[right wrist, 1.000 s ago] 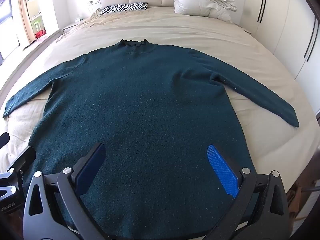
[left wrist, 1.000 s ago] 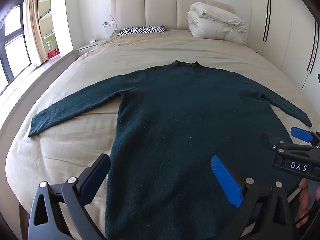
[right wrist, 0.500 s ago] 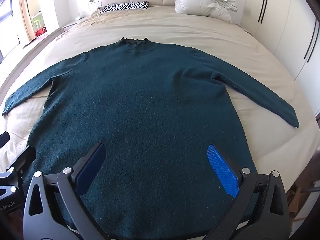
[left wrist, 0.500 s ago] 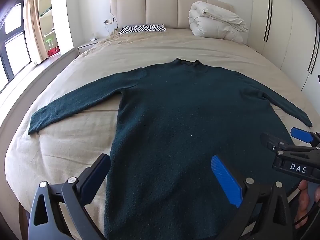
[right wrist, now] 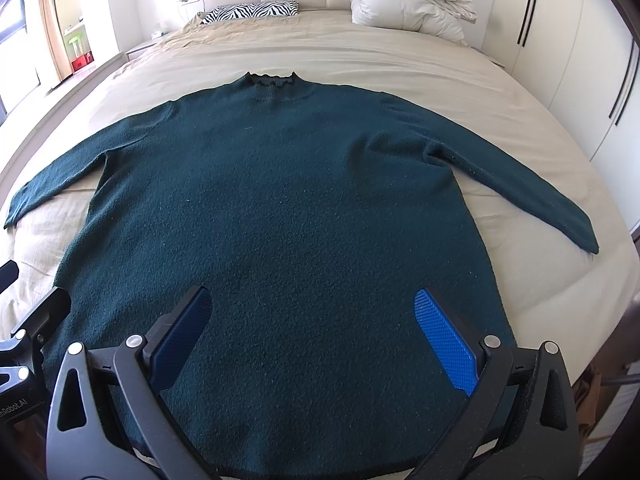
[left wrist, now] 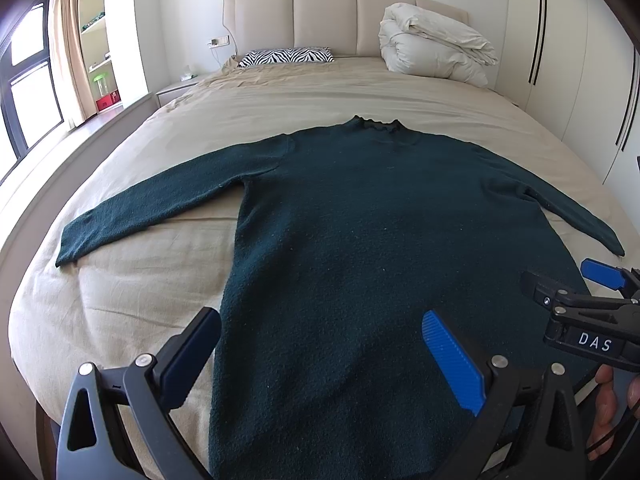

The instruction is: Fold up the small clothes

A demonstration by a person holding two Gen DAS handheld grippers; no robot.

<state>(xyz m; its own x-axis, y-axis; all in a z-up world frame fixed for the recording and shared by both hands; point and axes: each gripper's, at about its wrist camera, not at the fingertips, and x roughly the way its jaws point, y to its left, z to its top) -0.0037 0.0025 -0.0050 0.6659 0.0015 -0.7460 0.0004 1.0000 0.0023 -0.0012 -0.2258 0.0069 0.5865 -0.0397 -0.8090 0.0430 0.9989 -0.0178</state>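
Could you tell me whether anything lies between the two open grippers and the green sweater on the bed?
Nothing visible does: the left gripper and right gripper hang open right above the flat sweater.

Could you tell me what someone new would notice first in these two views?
A dark green sweater lies flat on the beige bed, sleeves out, collar toward the headboard. Both grippers, left and right, hover open over its hem end. Beyond lie a zebra pillow and a folded white duvet.
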